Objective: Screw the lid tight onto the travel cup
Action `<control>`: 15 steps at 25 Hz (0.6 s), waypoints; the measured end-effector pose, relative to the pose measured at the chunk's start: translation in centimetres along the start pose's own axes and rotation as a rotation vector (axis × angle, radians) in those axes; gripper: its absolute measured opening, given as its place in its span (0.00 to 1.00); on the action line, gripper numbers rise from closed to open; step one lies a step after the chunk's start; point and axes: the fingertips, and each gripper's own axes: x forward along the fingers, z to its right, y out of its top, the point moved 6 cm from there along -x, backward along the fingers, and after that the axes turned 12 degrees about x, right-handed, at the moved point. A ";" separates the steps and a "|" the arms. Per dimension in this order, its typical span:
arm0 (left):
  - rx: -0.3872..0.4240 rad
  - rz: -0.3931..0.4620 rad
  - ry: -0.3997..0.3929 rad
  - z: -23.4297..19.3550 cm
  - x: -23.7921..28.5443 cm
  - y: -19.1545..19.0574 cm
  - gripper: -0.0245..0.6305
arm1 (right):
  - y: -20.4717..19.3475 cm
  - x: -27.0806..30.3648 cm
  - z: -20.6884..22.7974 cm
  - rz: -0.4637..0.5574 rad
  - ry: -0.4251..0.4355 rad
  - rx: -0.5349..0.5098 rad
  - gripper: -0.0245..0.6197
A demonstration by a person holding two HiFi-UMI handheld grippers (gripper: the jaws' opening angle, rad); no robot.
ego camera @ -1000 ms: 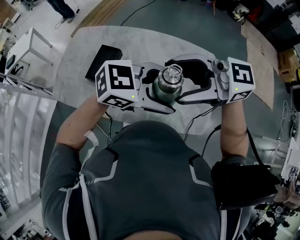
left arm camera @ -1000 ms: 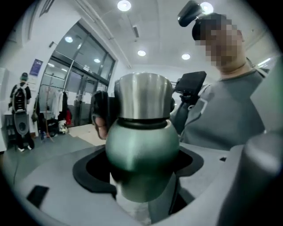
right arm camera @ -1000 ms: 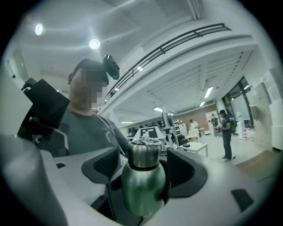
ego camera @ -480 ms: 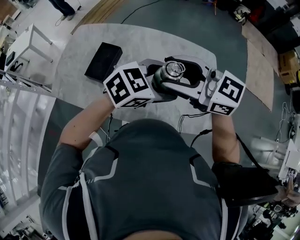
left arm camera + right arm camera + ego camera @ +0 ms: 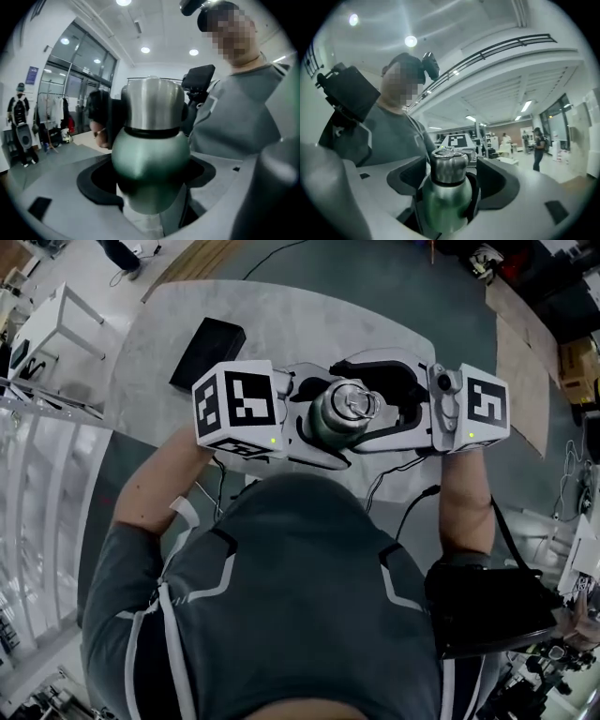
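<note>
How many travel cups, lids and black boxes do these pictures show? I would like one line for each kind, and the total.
Travel cup: 1
Lid: 1
Black box: 1
Total: 3

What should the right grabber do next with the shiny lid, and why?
Probably close the right gripper on the lid and twist it. Its jaws have just been opening and stand apart around the lid, not pressing it, while the left gripper clamps the travel cup steady.
</note>
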 end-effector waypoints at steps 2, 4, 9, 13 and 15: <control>0.010 0.018 -0.068 0.5 0.1 0.6 0.63 | 0.2 0.7 -0.3 -0.038 0.080 0.013 0.54; 0.016 0.029 -0.115 0.9 0.5 0.9 0.63 | 0.3 1.3 -0.5 -0.058 0.144 0.006 0.54; -0.010 0.021 -0.067 0.2 0.6 0.5 0.63 | 0.4 1.3 -0.3 -0.070 0.117 -0.033 0.49; -0.081 -0.066 0.200 -2.3 0.4 -1.0 0.63 | 0.2 0.4 1.8 0.032 -0.156 -0.062 0.47; -0.120 -0.140 0.364 -3.8 0.3 -2.6 0.63 | -0.9 0.0 3.3 0.070 -0.391 -0.046 0.47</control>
